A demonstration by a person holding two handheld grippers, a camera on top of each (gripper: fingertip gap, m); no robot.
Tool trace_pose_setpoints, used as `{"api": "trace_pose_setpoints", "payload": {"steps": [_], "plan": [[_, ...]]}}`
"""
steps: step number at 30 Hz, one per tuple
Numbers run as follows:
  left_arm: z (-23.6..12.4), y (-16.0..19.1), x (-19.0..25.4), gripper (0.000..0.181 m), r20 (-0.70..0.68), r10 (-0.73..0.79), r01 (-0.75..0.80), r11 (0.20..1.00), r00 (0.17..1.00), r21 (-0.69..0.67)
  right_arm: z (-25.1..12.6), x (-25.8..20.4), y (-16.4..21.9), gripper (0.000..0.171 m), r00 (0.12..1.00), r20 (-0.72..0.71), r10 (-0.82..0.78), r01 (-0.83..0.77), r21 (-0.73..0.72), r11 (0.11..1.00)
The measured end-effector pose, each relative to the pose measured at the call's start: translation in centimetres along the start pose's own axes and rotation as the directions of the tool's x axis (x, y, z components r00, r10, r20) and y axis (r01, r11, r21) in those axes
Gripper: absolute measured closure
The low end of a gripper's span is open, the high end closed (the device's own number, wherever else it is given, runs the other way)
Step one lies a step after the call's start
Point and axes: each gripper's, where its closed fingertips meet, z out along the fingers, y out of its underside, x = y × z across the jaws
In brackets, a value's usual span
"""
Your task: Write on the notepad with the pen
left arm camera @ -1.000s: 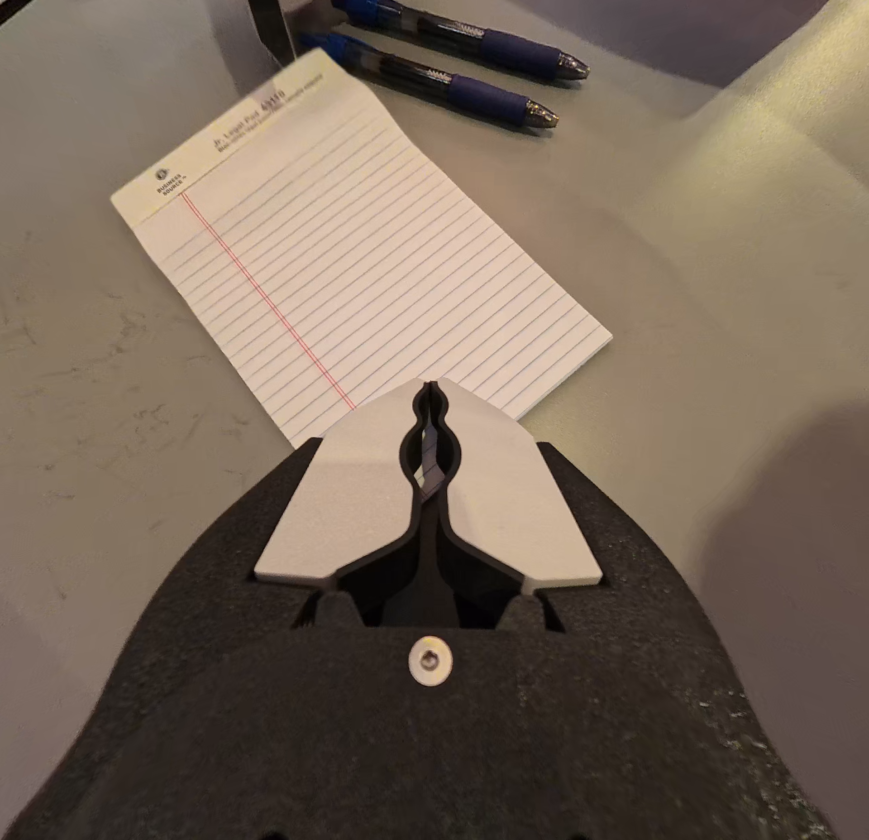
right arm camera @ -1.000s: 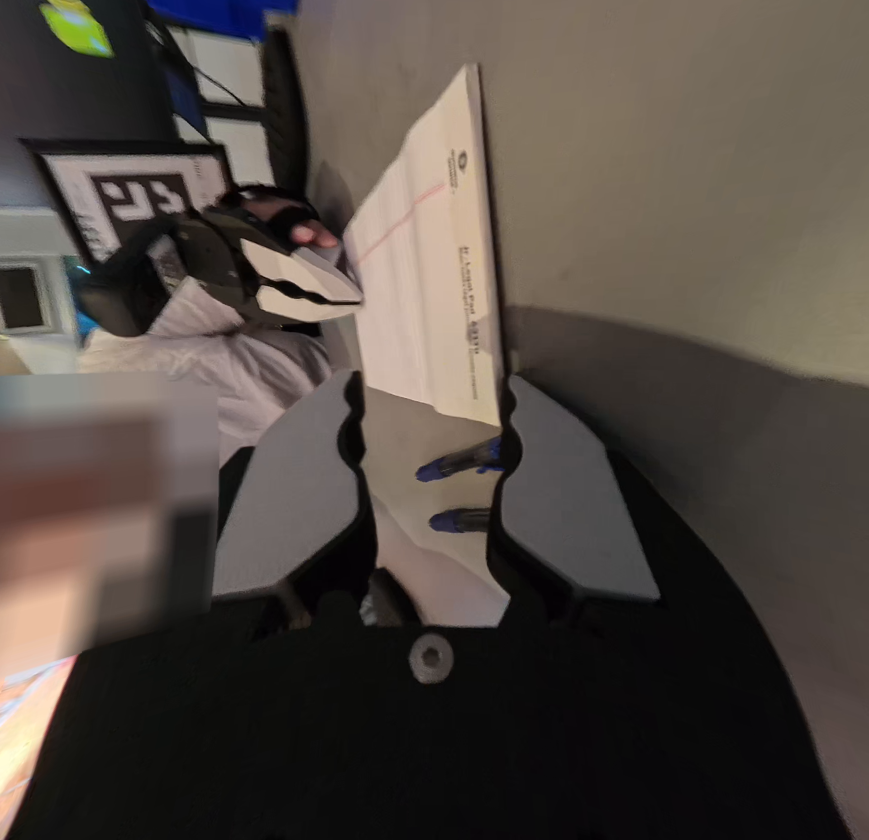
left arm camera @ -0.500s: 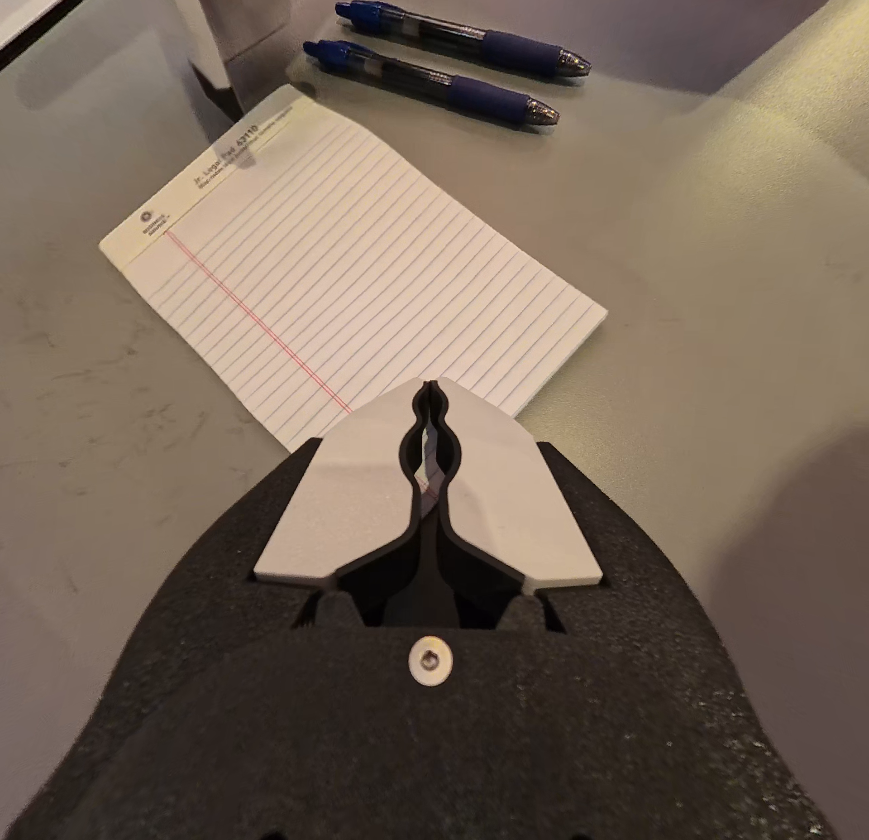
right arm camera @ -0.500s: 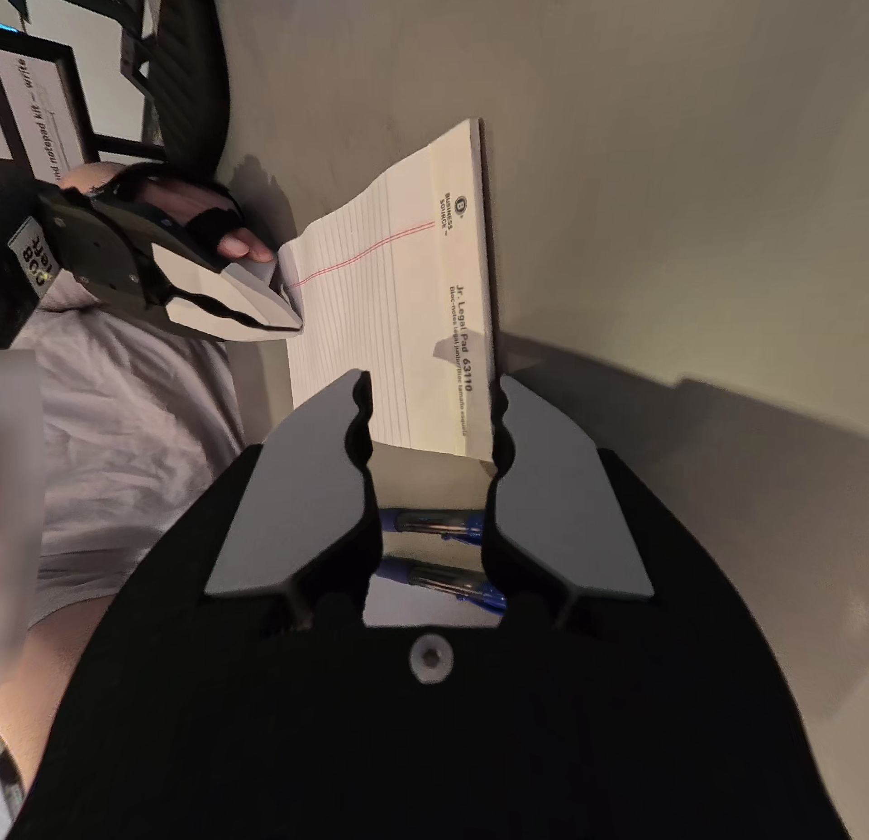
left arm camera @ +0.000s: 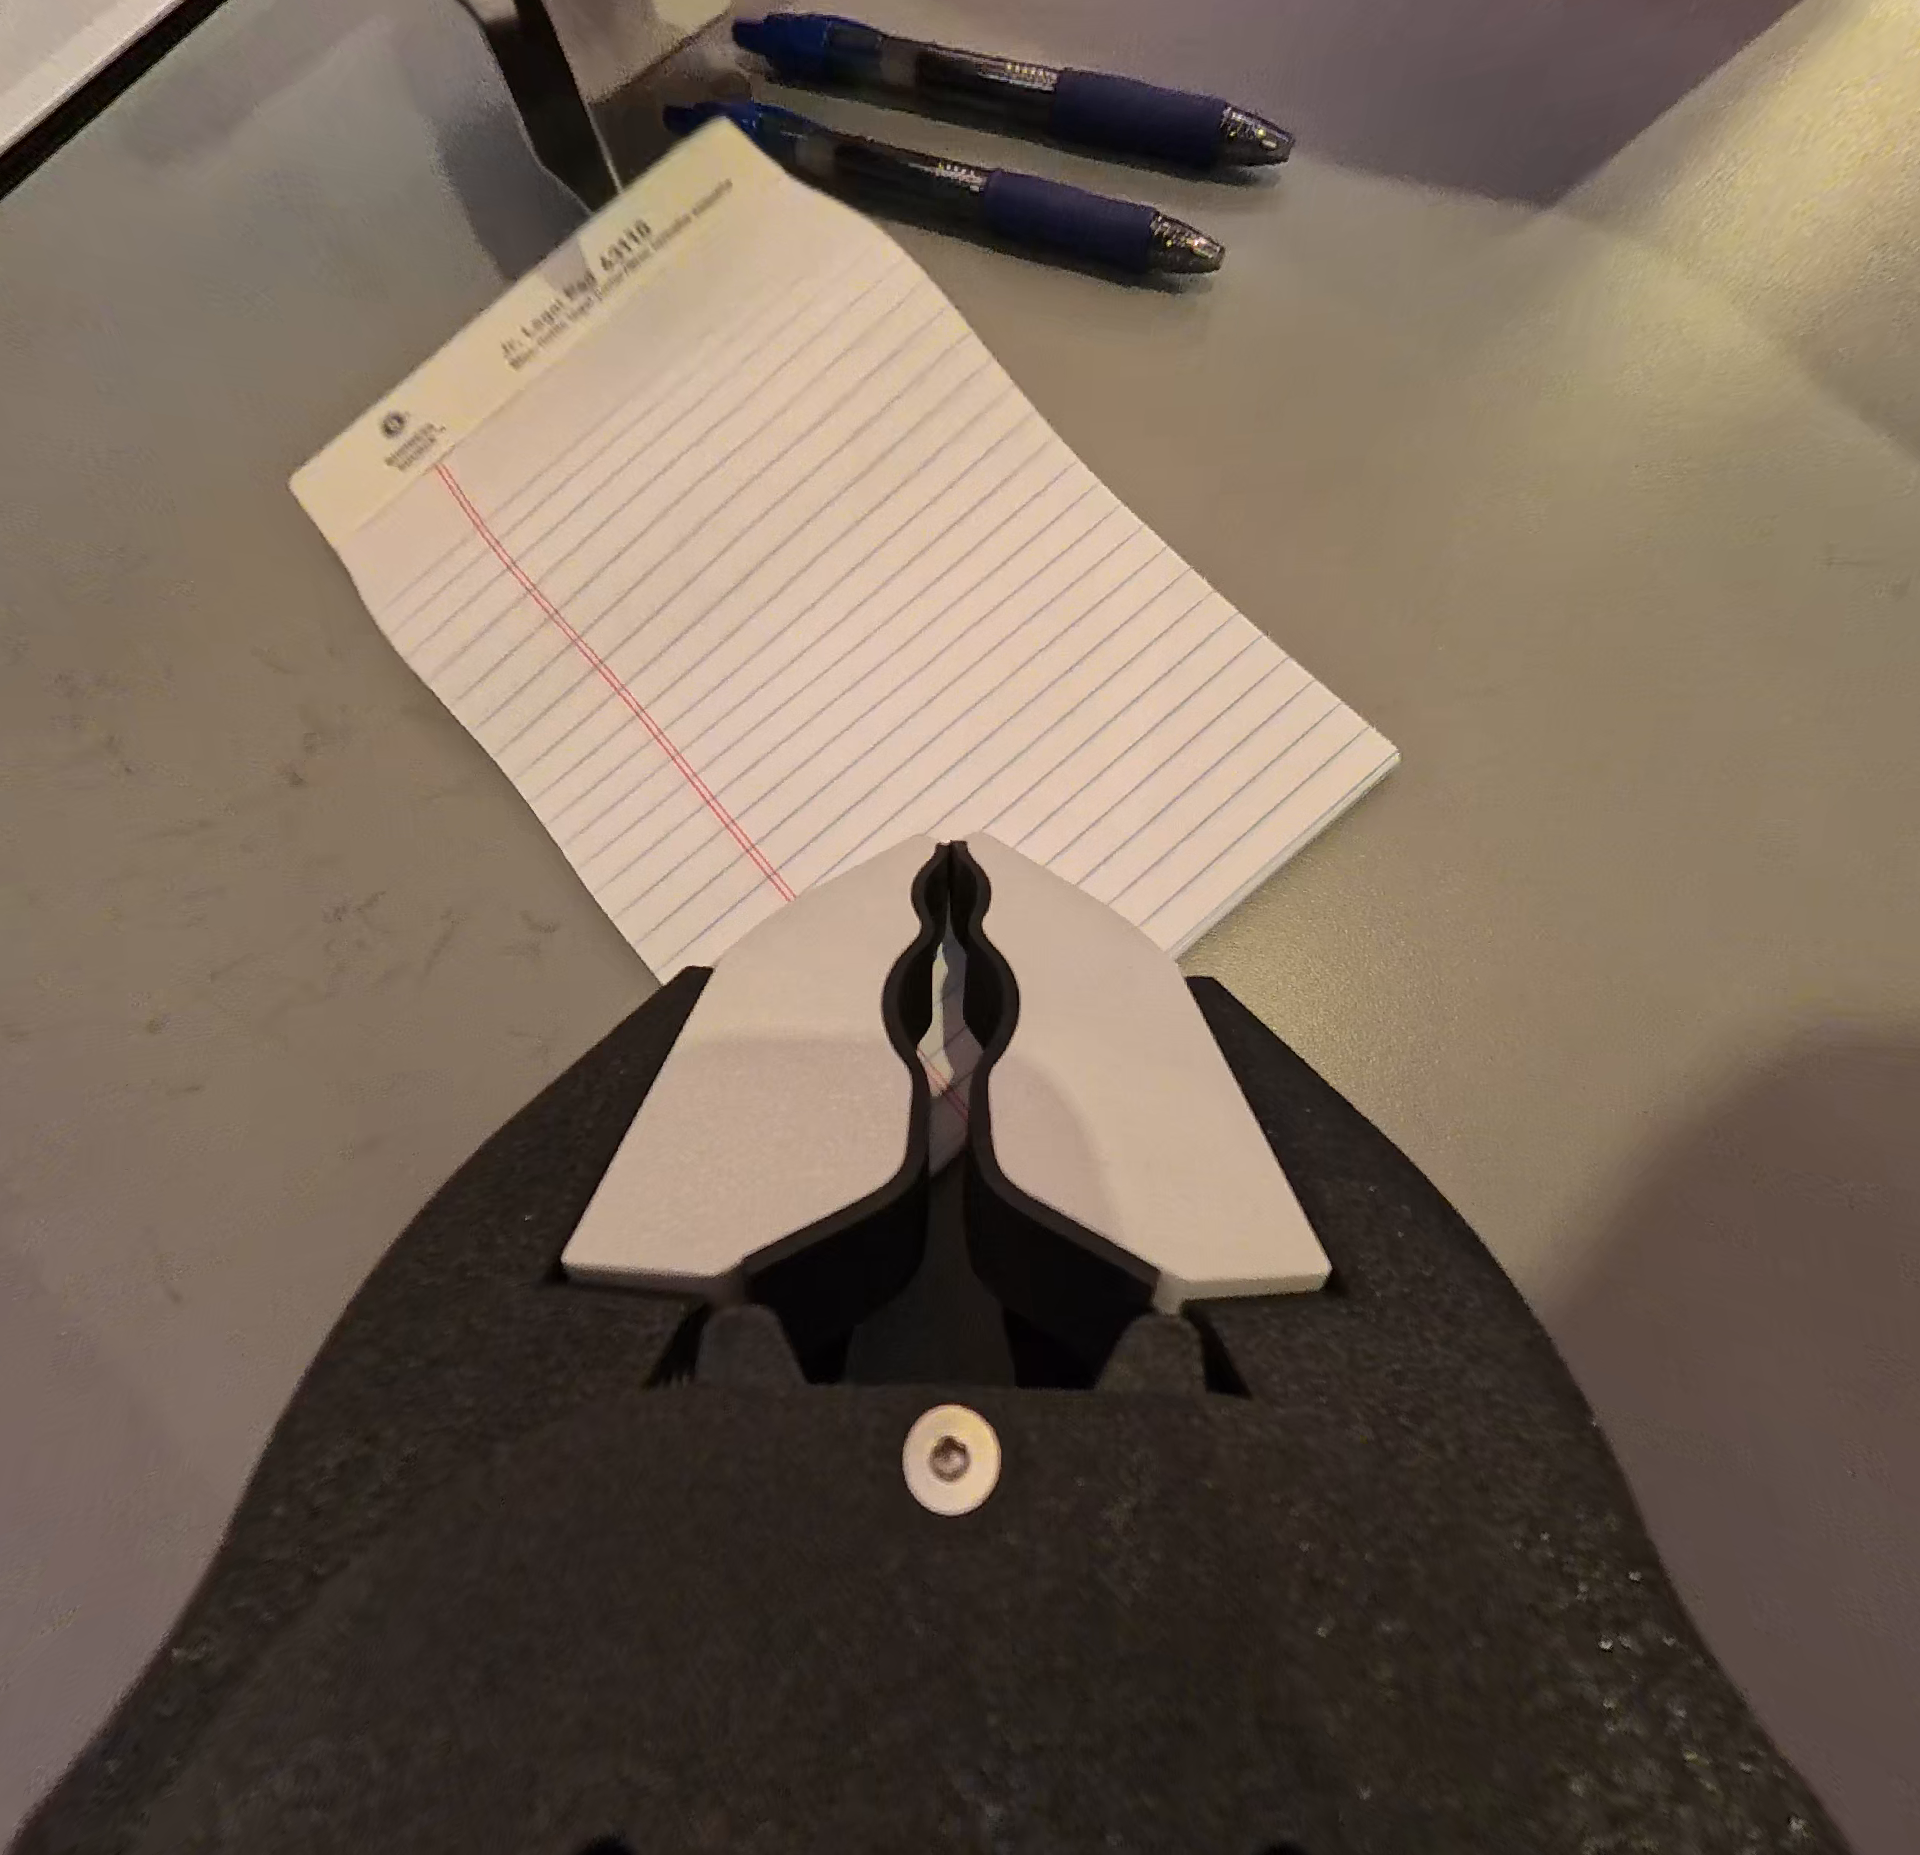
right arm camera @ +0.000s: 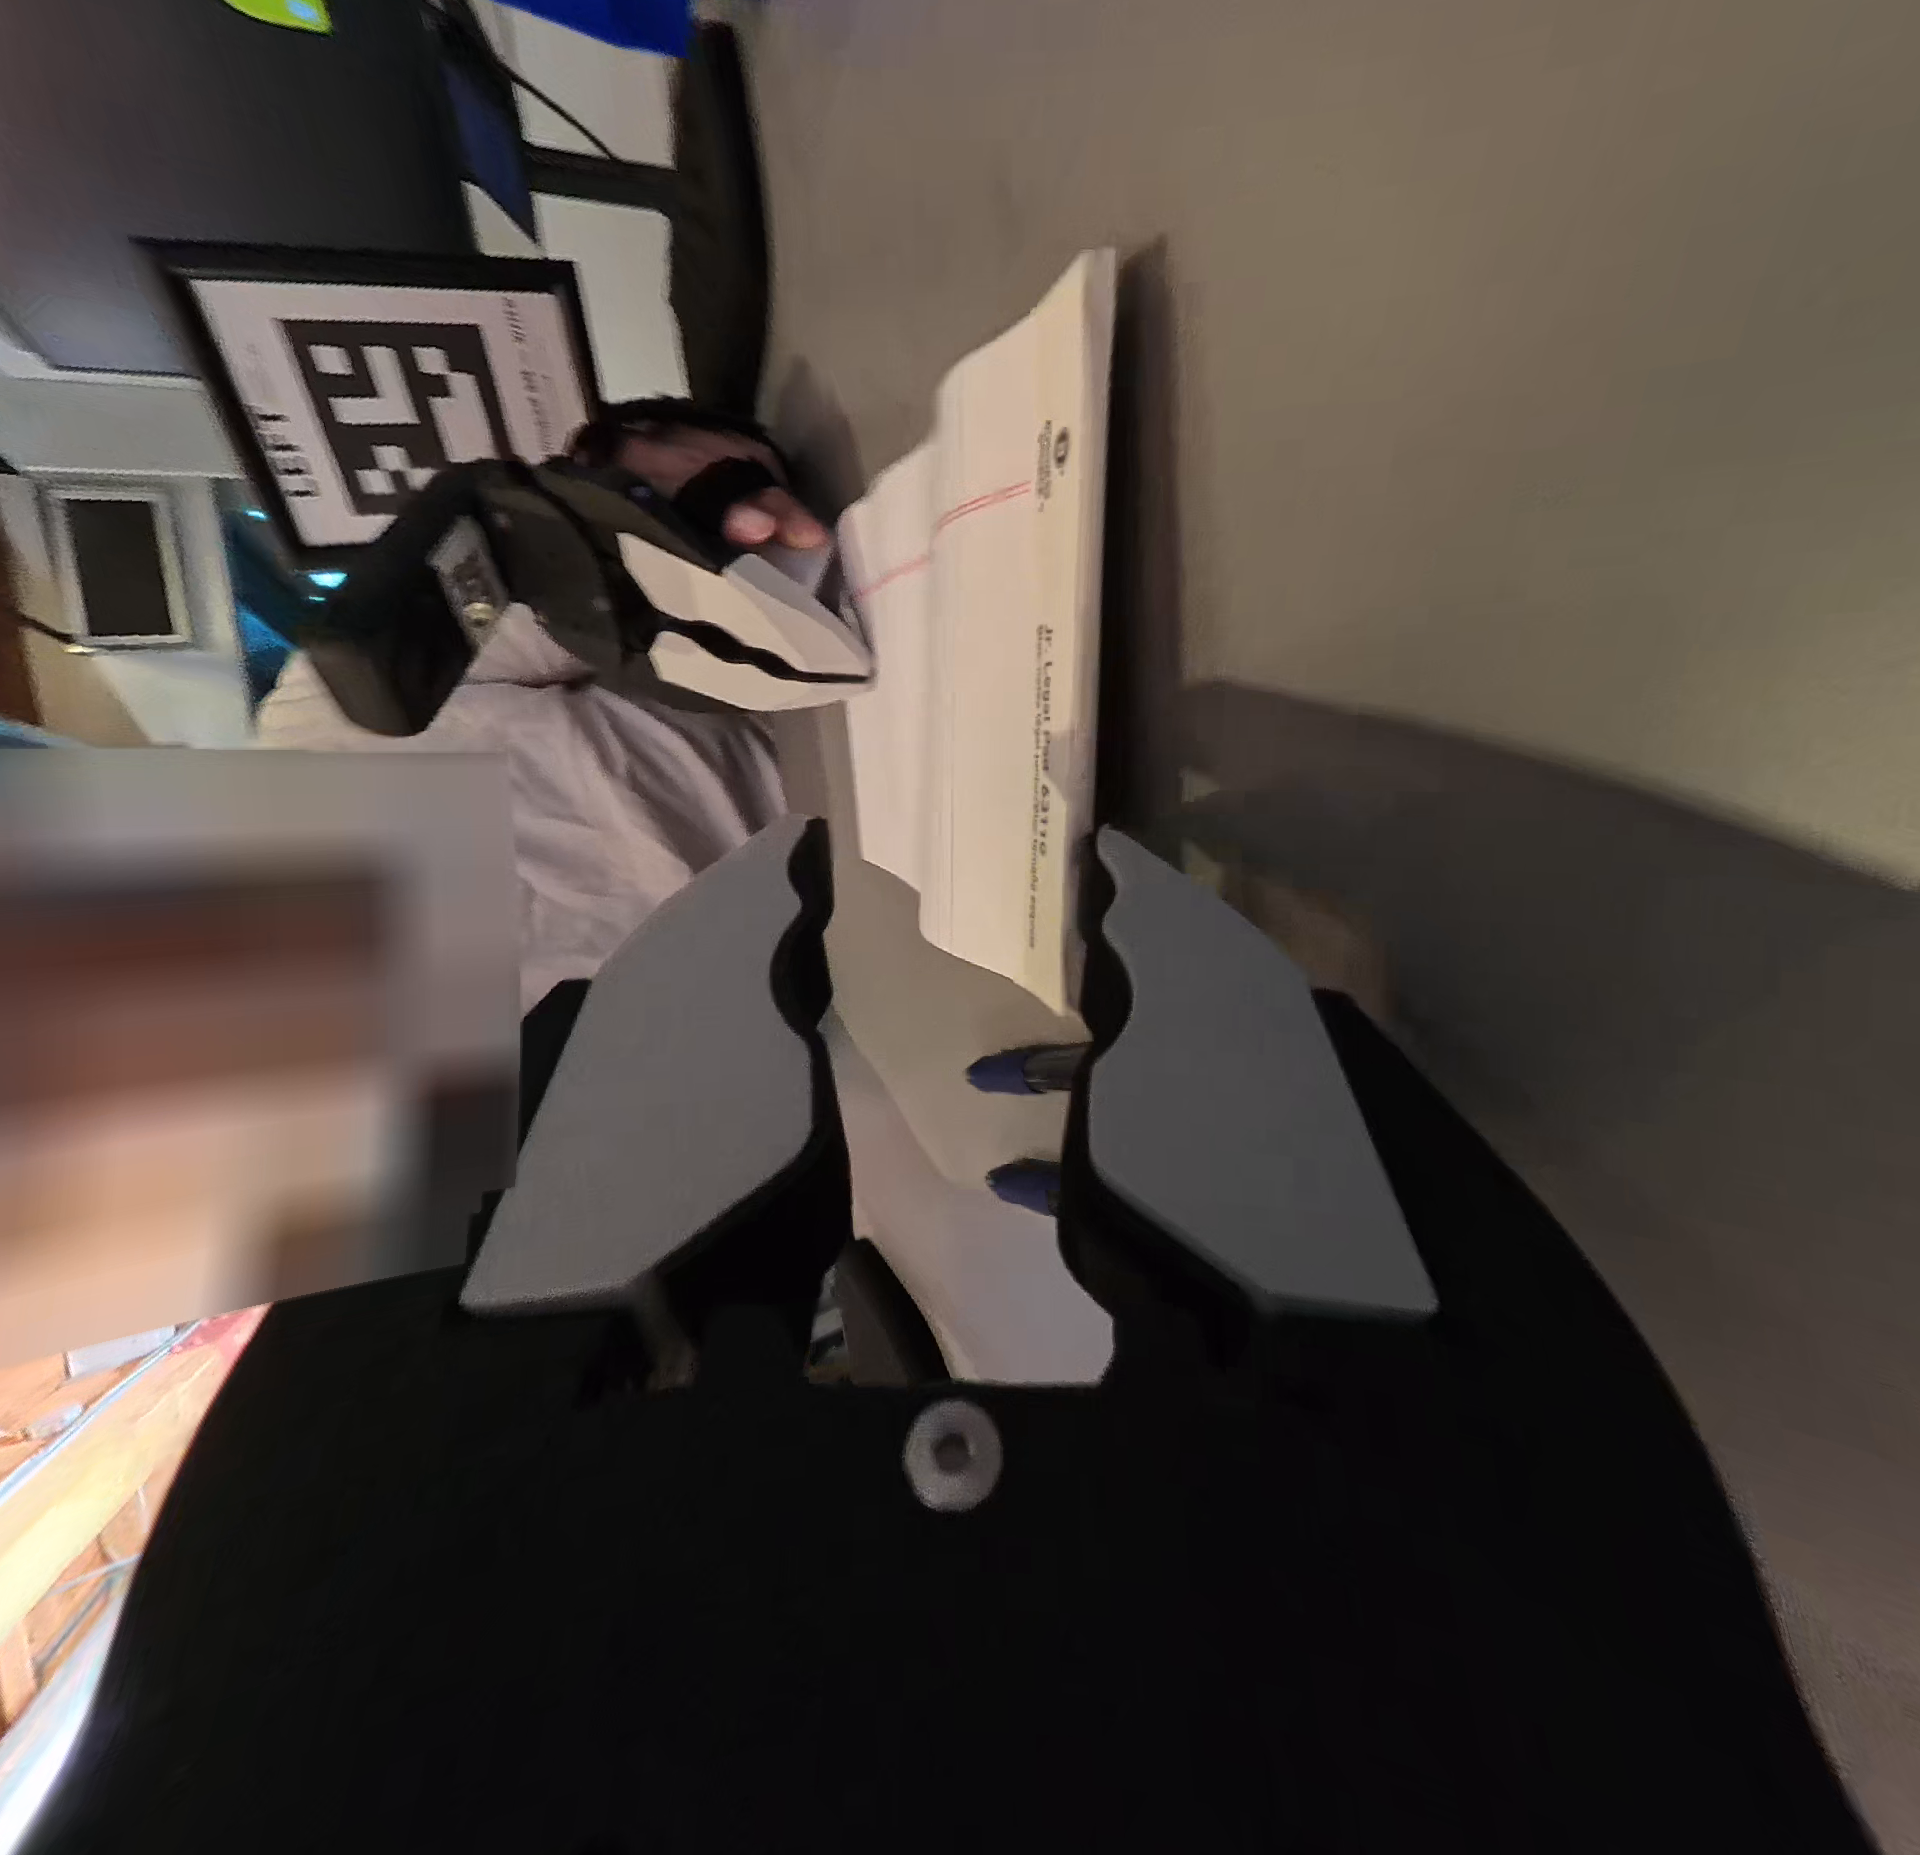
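Right gripper (right arm camera: 951,932) pulls back and tilts; pens (right arm camera: 1023,1070) now sit near its fingertips, notepad (right arm camera: 997,662) beyond

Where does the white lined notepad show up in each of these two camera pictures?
Left wrist view: the white lined paper notepad lies flat in the middle, just beyond the shut jaws of the left gripper.
Right wrist view: it appears turned on its side at upper centre, beyond the open jaws of the right gripper.
Shared landmark: the two blue pens beside the notepad's header edge.

2 pens (left arm camera: 940,176) lie just beyond the notepad (left arm camera: 831,579), table (left arm camera: 1558,558) bare right.
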Motion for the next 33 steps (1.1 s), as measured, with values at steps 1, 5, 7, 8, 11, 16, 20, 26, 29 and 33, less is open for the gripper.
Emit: {"api": "trace_pose_setpoints", "payload": {"steps": [1,5,7,8,11,16,20,26,29,33], "plan": [[0.0,0.0,0.0,0.181,0.0,0.0,0.0,1.0,1.0,0.0,-0.3,-0.8,-0.1,0.133,0.999,0.046,-0.019,0.017,0.029,0.999],[0.0,0.0,0.0,0.181,-0.002,0.001,-0.001,1.0,1.0,0.002,-0.7,-3.9,-0.5,0.147,0.981,0.177,-0.083,0.068,0.086,0.994],[0.0,0.0,0.0,0.181,-0.001,0.0,0.0,1.0,1.0,0.002,-0.7,-3.2,-0.6,0.134,0.991,0.106,-0.079,0.07,0.092,0.993],[0.0,0.0,0.0,0.181,0.0,0.0,0.0,1.0,1.0,0.002,-0.5,-2.6,-0.4,0.128,0.996,0.072,-0.058,0.053,0.08,0.995],[0.0,0.0,0.0,0.181,-0.001,0.002,-0.002,1.0,1.0,0.002,0.1,-1.3,0.2,0.114,0.999,0.029,0.021,-0.023,0.06,0.998],[0.0,0.0,0.0,0.181,0.001,0.003,-0.003,1.0,1.0,0.005,1.2,0.3,1.3,0.113,0.993,-0.035,0.114,-0.113,0.006,0.994],[0.0,0.0,0.0,0.181,0.004,0.003,-0.003,1.0,1.0,0.005,1.6,0.8,1.5,0.118,0.986,-0.162,0.049,-0.059,-0.058,0.997],[-0.2,0.1,0.0,0.181,0.034,0.022,-0.022,1.0,0.999,-0.007,1.9,1.2,2.7,0.125,0.959,-0.283,0.029,-0.082,-0.175,0.981],[-1.3,-0.1,1.2,0.181,0.052,0.043,-0.043,0.999,0.998,-0.006,2.2,1.2,2.9,0.132,0.967,-0.251,0.045,-0.091,-0.176,0.98],[-3.2,0.4,3.3,0.181,0.032,0.042,-0.041,0.999,0.999,-0.022,2.3,1.1,2.9,0.132,0.968,-0.248,0.021,-0.066,-0.172,0.983]]}}
